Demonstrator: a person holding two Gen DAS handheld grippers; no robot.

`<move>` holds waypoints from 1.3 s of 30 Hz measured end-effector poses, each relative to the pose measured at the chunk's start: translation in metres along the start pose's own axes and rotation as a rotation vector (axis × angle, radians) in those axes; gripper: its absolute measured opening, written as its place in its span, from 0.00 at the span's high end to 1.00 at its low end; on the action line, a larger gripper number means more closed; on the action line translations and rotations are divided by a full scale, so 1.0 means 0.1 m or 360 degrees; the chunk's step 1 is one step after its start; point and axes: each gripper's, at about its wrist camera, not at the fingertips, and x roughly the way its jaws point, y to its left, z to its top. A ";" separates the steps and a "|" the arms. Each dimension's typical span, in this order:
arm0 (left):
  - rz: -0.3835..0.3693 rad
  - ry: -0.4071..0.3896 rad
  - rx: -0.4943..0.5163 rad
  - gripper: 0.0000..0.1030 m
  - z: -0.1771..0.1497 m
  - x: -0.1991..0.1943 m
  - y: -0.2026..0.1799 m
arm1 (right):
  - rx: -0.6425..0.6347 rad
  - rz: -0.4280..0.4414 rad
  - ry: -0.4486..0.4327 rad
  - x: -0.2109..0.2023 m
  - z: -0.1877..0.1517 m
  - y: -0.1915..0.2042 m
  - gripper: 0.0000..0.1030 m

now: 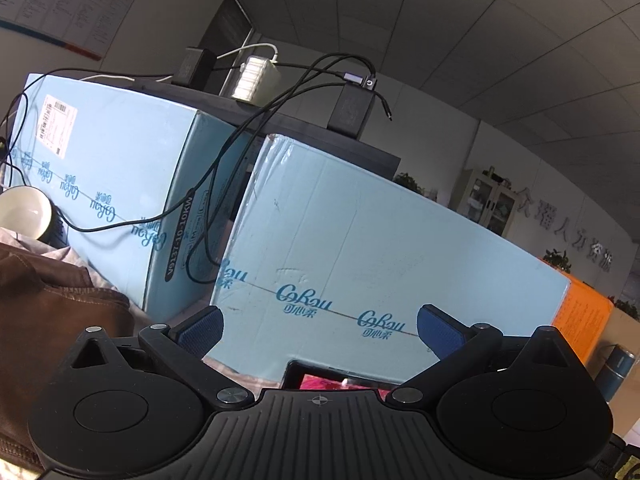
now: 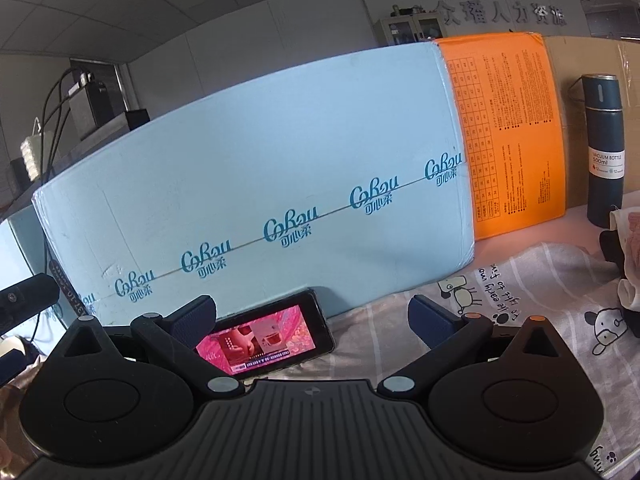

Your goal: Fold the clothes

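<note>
Left wrist view: the left gripper [image 1: 319,330] has its fingers spread wide with nothing between them, aimed at a pale blue carton [image 1: 380,248] rather than at any cloth. A brown garment [image 1: 52,320], leathery in look, lies bunched at nine o'clock on a pale cloth, with a white bowl [image 1: 24,210] just beyond it at ten o'clock. Black cables [image 1: 240,148] droop from the shelf above down the carton face. I judge that a reach toward the brown garment from here could knock the bowl or snag a cable loop.

Right wrist view: the right gripper [image 2: 312,322] also has its fingers apart and empty. A phone [image 2: 266,338] with a lit screen leans on the carton [image 2: 256,168] at six o'clock, right ahead of the fingers. A striped cloth with cartoon cows [image 2: 560,280] covers the tabletop at four o'clock; a heap of clothes [image 2: 626,264] sits at three o'clock, a vacuum bottle [image 2: 604,152] upright behind it. Tugging that cloth or heap risks toppling the bottle or sliding the phone flat.
</note>
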 end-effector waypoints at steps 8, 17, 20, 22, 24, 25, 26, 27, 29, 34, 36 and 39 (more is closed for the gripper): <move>-0.0074 -0.0003 -0.0208 0.00 0.20 -0.24 0.10 | -0.0044 -0.0140 -0.0140 -0.62 0.11 0.07 0.00; -0.0219 -0.0200 -0.0173 0.00 0.26 -0.51 0.01 | -0.0182 -0.0351 -0.0318 -1.73 0.01 -0.10 0.00; -0.0281 -0.0232 -0.0136 0.00 0.25 -0.55 -0.07 | -0.0134 -0.0363 -0.0398 -2.04 0.00 -0.29 0.00; -0.0354 -0.0231 -0.0051 0.00 0.21 -0.60 -0.19 | -0.0090 -0.0402 -0.0404 -2.14 -0.01 -0.43 0.00; -0.0431 -0.0214 0.0030 0.00 0.15 -0.63 -0.33 | -0.0063 -0.0431 -0.0417 -2.23 -0.03 -0.55 0.00; -0.0468 -0.0205 0.0064 0.00 0.11 -0.64 -0.39 | -0.0056 -0.0444 -0.0428 -2.27 -0.04 -0.62 0.00; -0.0505 -0.0195 0.0098 0.00 0.08 -0.65 -0.46 | -0.0049 -0.0457 -0.0439 -2.31 -0.05 -0.68 0.00; -0.0550 -0.0185 0.0112 0.00 0.05 -0.66 -0.52 | -0.0042 -0.0469 -0.0450 -2.35 -0.06 -0.75 0.00; -0.0653 -0.0163 0.0109 0.00 -0.03 -0.67 -0.62 | -0.0027 -0.0494 -0.0473 -2.43 -0.08 -0.88 0.00; -0.0757 -0.0007 0.0036 0.00 -0.23 -0.57 -0.93 | -0.0015 -0.0565 -0.0534 -2.66 -0.15 -1.25 0.00; -0.0829 0.0079 -0.0043 0.00 -0.28 -0.53 -1.08 | 0.0005 -0.0596 -0.0541 -2.71 -0.15 -1.43 0.00; -0.0939 0.0098 -0.0039 0.00 -0.33 -0.52 -1.39 | 0.0096 -0.0628 -0.0537 -2.72 -0.15 -1.67 0.00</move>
